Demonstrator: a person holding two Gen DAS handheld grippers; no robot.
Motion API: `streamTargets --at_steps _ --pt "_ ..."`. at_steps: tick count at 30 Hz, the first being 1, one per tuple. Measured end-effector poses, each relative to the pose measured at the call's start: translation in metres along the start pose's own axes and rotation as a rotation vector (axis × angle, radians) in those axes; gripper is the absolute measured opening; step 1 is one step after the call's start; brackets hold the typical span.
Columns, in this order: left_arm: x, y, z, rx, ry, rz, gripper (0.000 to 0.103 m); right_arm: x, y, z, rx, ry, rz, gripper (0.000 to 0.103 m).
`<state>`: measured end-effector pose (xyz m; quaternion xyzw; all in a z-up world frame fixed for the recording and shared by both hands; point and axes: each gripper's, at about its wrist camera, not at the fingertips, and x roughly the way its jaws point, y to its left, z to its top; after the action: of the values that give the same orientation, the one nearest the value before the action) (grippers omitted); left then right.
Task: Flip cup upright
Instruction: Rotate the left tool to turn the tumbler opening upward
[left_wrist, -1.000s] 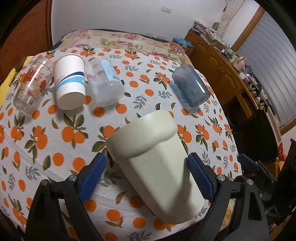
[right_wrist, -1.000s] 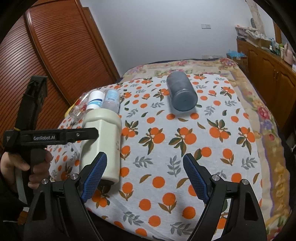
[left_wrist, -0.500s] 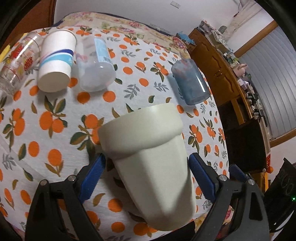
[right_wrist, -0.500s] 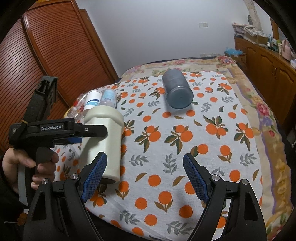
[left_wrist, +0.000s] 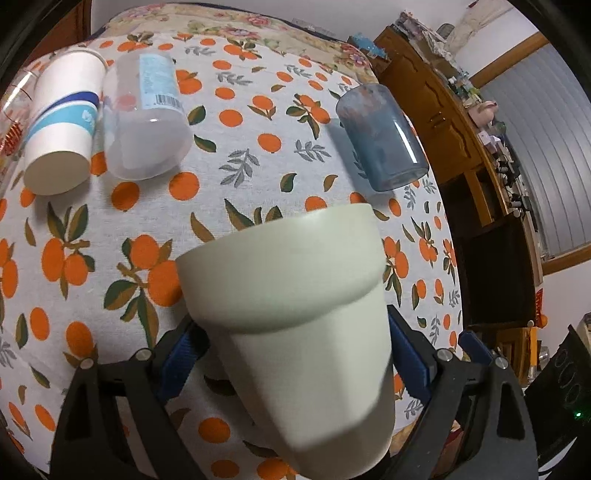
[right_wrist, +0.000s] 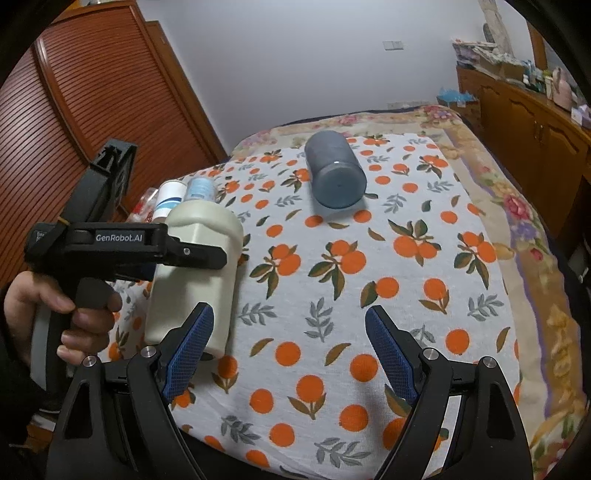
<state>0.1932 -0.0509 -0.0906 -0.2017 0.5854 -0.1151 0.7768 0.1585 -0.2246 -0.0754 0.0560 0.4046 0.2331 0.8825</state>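
A pale green cup (left_wrist: 295, 314) with a thick rim band is held between the blue pads of my left gripper (left_wrist: 295, 354), which is shut on it. The cup is lifted off the cloth and tilted, its wide rim end pointing away from the camera. In the right wrist view the same cup (right_wrist: 199, 273) hangs near the table's left side, gripped by the black left gripper body (right_wrist: 122, 243). My right gripper (right_wrist: 288, 347) is open and empty above the near part of the tablecloth.
A blue tumbler (left_wrist: 380, 136) (right_wrist: 336, 173) lies on its side on the orange-print tablecloth (right_wrist: 369, 266). A clear plastic cup (left_wrist: 144, 118), a white paper cup (left_wrist: 62, 125) and a glass (left_wrist: 11, 122) lie at the far left. A wooden cabinet (left_wrist: 443, 122) stands to the right.
My left gripper has closed on the pale green cup and lifted it, tipping it up off the cloth. The right gripper has stayed open and nearly still.
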Motion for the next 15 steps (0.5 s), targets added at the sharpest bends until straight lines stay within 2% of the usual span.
streamTargets --at_steps 4,6,11,15 --pt "0.002 -0.001 0.001 0.01 0.005 -0.006 0.09 0.002 0.0 -0.001 0.004 0.008 0.009 0.086" --pt "-0.001 0.0 0.001 0.018 0.004 -0.041 0.081 0.003 0.0 -0.002 0.005 0.012 0.011 0.086" --pt "-0.024 -0.004 -0.006 0.127 -0.096 0.023 0.08 0.007 -0.001 -0.005 0.016 0.022 0.015 0.086" --pt "-0.045 0.004 -0.009 0.152 -0.159 0.01 0.08 0.012 0.001 -0.005 0.018 0.027 0.017 0.086"
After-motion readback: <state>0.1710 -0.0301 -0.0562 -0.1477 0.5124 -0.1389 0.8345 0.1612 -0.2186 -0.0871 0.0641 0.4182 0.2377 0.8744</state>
